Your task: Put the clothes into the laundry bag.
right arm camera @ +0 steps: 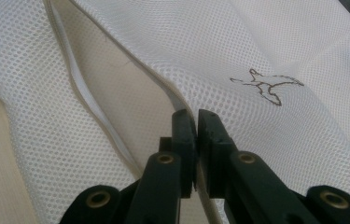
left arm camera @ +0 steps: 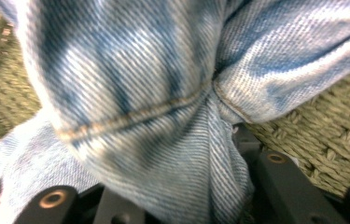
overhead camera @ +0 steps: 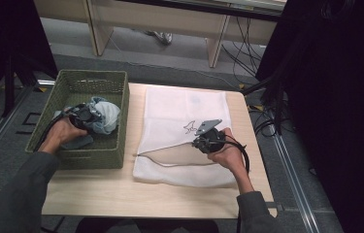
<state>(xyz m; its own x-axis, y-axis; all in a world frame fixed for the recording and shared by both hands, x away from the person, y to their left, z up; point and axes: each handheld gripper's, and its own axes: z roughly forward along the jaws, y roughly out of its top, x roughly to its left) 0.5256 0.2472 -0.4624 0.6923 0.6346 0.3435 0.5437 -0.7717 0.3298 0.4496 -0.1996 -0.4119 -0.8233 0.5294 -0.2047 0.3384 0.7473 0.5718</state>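
the white mesh laundry bag lies just right of the green basket; lift its mouth wider for loading. the denim garment sits inside the basket, left gripper clamped on it. right gripper, reaching level, pinches the bag's upper edge.

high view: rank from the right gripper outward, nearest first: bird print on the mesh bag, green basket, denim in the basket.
From the right gripper, clamped on the open edge of the white mesh bag:
1. Bird print: on the bag, just up and left of the gripper.
2. Green basket: its near wall stands left of the bag.
3. Denim: inside the basket, at the left gripper.
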